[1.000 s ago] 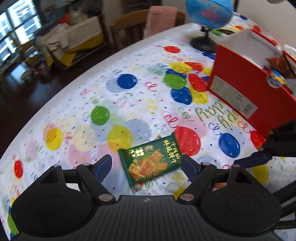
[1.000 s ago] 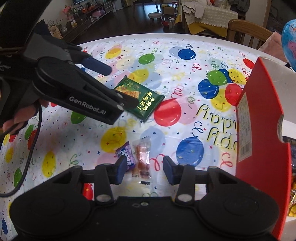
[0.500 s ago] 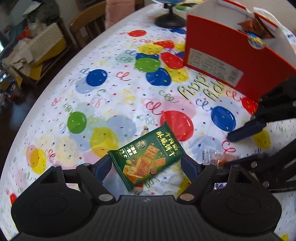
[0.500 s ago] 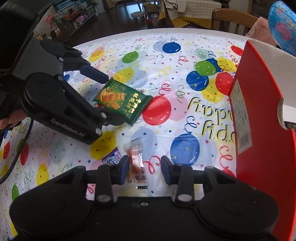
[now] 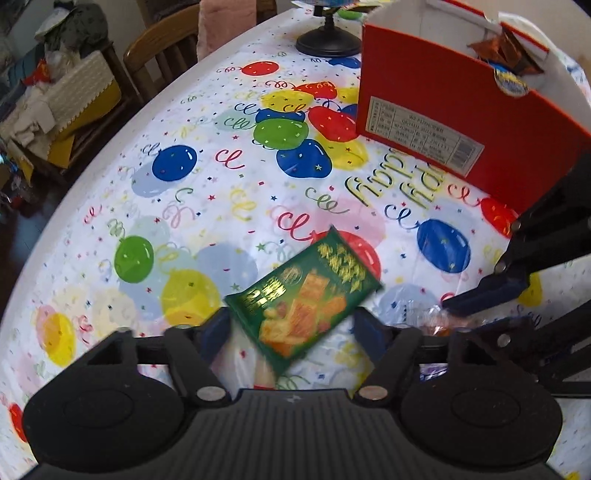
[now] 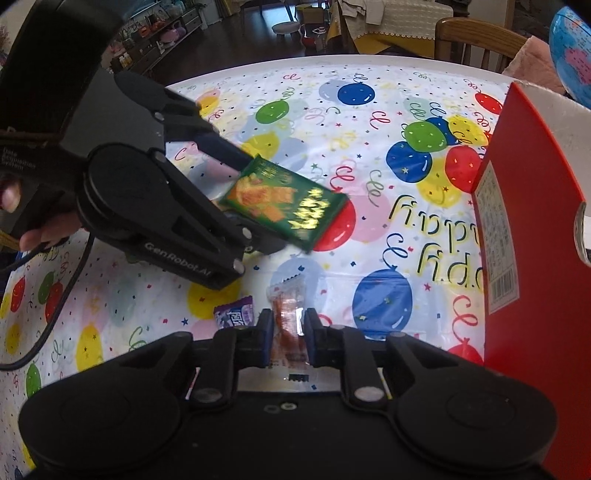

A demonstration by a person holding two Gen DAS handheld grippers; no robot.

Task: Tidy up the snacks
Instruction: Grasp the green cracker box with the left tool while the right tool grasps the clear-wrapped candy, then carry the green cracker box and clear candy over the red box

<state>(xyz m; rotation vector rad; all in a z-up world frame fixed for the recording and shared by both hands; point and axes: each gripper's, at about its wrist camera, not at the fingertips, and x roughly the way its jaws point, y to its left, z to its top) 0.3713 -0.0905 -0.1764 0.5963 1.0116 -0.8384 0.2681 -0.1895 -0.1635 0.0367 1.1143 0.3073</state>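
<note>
left gripper (image 5: pixel 291 326) grips green cracker pack (image 5: pixel 304 297) | right gripper (image 6: pixel 288 332) pinches orange candy (image 6: pixel 289 325) | red box (image 6: pixel 535 236) sits to the right

three snack packets (image 6: pixel 283 201), one red box (image 5: pixel 461 122).

- A balloon-print tablecloth (image 5: pixel 207 192) is covering the table.
- A globe (image 6: pixel 570 55) is standing on a black base (image 5: pixel 328 42) at the far edge.
- A wooden chair (image 5: pixel 162 48) is sitting beyond, possibly draped with a pink cloth (image 5: pixel 226 26).
</note>
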